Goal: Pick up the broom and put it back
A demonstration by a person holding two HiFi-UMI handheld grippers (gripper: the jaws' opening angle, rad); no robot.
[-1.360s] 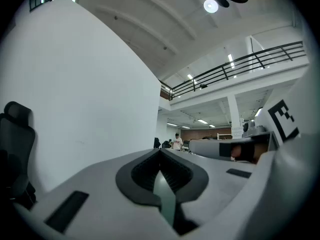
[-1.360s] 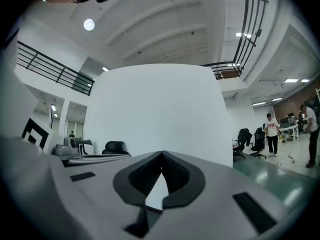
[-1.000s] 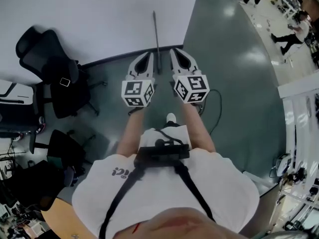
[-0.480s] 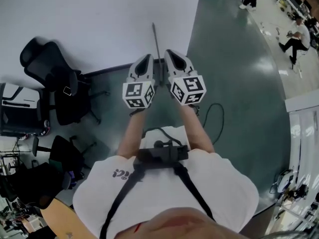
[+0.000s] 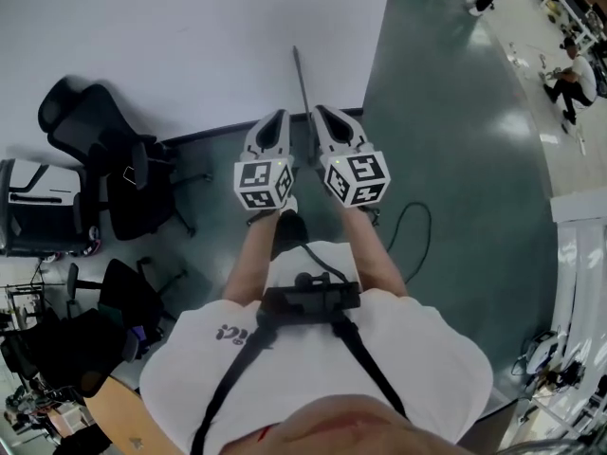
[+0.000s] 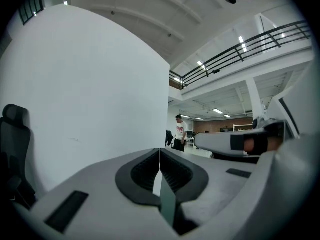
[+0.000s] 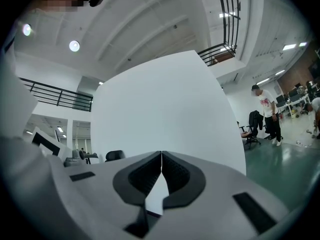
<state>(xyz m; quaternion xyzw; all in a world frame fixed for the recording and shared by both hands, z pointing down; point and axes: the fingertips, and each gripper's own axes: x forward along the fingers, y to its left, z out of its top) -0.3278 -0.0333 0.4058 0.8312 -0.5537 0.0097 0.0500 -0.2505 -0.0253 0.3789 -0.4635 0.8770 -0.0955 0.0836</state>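
The broom shows only as a thin grey handle [image 5: 301, 83] leaning upright against the white wall [image 5: 190, 36]; its head is hidden behind my grippers. In the head view my left gripper [image 5: 278, 116] and right gripper [image 5: 321, 111] are held side by side, pointing at the wall, with the handle rising between and just beyond their tips. Both are apart from the handle. Seen from its own camera, the left gripper [image 6: 159, 151] has its pads meeting with nothing between them. The right gripper [image 7: 161, 154] is shut and empty too. Neither gripper view shows the broom.
Black office chairs [image 5: 104, 140] stand at the left along the wall's base. A black cable [image 5: 413, 226] loops on the green floor [image 5: 446, 121] to my right. A person in a white shirt [image 7: 267, 114] stands further off past the wall's end.
Both grippers have moved together toward the wall and the broom handle, which now stands closer between their tips. The jaws stayed shut.
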